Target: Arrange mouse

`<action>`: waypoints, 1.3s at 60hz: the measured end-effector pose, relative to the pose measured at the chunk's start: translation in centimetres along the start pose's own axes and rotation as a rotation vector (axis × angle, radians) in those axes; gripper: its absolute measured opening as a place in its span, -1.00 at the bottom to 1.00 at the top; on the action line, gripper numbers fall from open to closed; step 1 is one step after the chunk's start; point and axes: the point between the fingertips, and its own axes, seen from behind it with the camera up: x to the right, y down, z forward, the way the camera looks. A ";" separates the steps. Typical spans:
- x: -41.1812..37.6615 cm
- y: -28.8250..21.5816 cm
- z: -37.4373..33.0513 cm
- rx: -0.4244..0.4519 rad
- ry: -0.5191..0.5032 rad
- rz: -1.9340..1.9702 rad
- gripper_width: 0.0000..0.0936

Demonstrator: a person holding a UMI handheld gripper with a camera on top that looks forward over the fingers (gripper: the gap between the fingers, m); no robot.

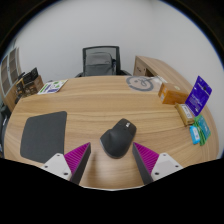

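A black computer mouse (119,137) lies on the wooden table (100,105), just ahead of my fingers and partly between their tips. My gripper (112,156) is open, with a gap at each side of the mouse. Its magenta pads (77,157) show on both inner faces. A dark grey mouse mat (44,134) lies flat to the left of the mouse, beyond my left finger.
A black office chair (100,62) stands behind the table's far edge. A wooden side desk (160,72) sits at the far right. Blue boxes (198,97) and small items crowd the table's right end. Papers (52,87) lie at the far left.
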 end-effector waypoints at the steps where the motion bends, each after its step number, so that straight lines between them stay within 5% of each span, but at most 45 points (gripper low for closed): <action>1: 0.1 0.0 0.2 -0.001 -0.001 0.003 0.83; 52: -0.7 -4.5 7.4 -0.005 -0.033 -0.008 0.80; 57: -0.4 -4.7 7.7 0.002 -0.022 -0.010 0.59; 61: 0.3 -4.9 8.1 0.010 0.002 -0.009 0.21; 78: 0.6 -5.1 8.2 0.012 0.010 0.020 -0.31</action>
